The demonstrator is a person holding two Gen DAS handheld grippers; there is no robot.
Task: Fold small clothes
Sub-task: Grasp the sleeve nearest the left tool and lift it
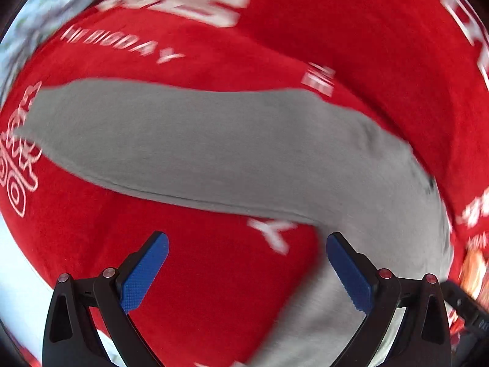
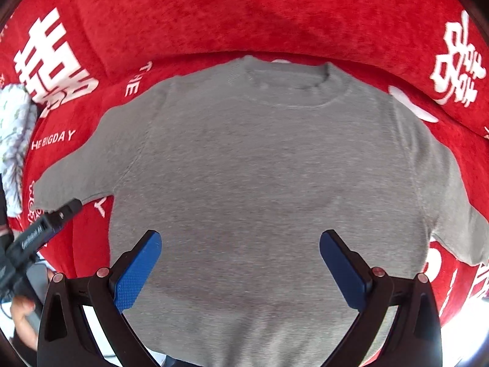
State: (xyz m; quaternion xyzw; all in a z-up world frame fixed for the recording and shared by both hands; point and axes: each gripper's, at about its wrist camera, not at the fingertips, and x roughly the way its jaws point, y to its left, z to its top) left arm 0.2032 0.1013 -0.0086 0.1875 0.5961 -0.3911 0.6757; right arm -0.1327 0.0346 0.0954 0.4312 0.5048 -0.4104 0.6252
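Barely started: grey T-shirt [image 2: 259,168] lies flat, unfolded, on the red blanket [image 2: 244,9]. Left gripper [image 1: 247,270] and right gripper [image 2: 240,267] both wide, holding nothing.

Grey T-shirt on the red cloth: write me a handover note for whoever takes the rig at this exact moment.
Left gripper: open, empty, hovering over the red cloth just beside the shirt's sleeve; that view is motion-blurred.
Right gripper: open, empty, above the lower middle of the grey T-shirt.
Shirt: spread flat, neckline at the far end, both sleeves out to the sides.
Done: the shirt is laid out; no fold shows.
Left: all folds. Probably start with the sleeve near the left gripper, then the other side, then bring hem to collar.
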